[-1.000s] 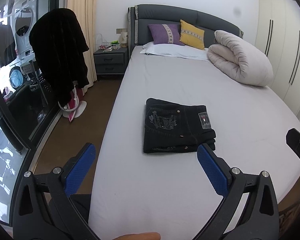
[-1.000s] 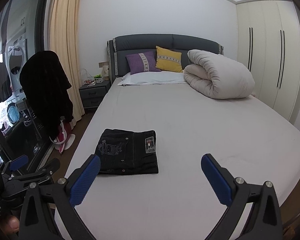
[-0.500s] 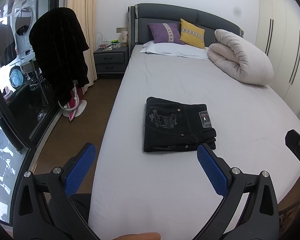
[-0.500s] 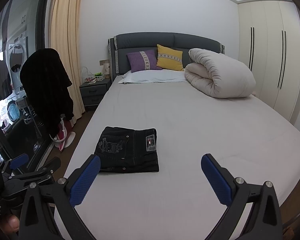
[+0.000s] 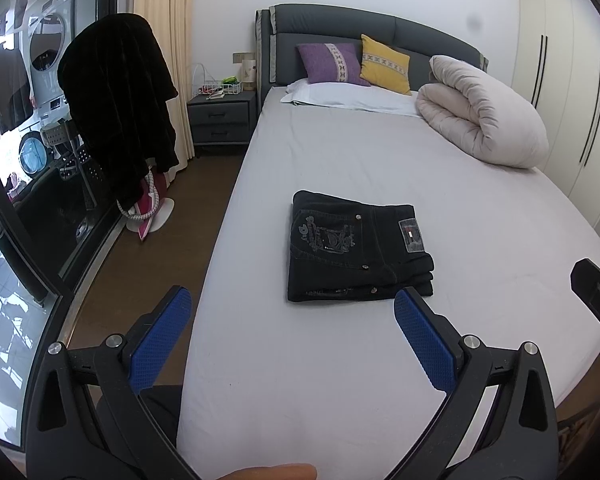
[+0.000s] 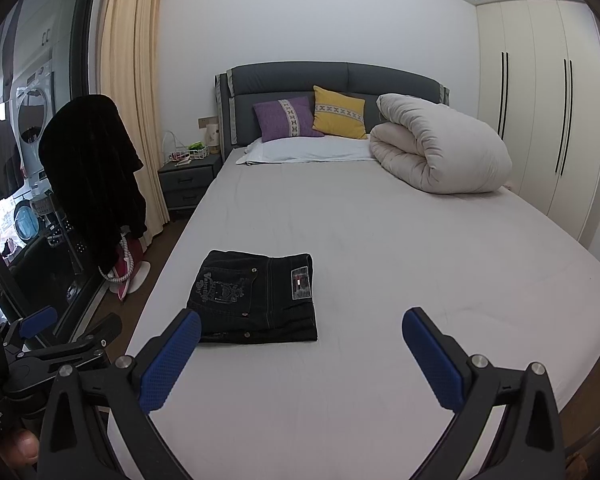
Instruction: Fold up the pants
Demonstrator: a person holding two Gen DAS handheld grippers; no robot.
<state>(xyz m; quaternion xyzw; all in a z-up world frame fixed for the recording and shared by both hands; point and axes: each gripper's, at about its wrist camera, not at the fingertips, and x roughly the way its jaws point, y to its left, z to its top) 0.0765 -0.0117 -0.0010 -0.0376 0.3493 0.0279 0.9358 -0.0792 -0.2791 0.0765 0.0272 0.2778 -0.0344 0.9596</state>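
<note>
Black pants lie folded into a compact rectangle on the grey bed sheet, near the bed's left side; they also show in the right wrist view. My left gripper is open and empty, held back above the bed's near edge, short of the pants. My right gripper is open and empty, also held back, with the pants ahead and to its left. The left gripper shows at the left edge of the right wrist view.
A rolled duvet and pillows lie at the head of the bed. A nightstand and a rack with a dark coat stand left of the bed. Wardrobes line the right wall.
The right gripper has lifted slightly and drawn back a little; the pants lie still. The left gripper has hardly moved.
</note>
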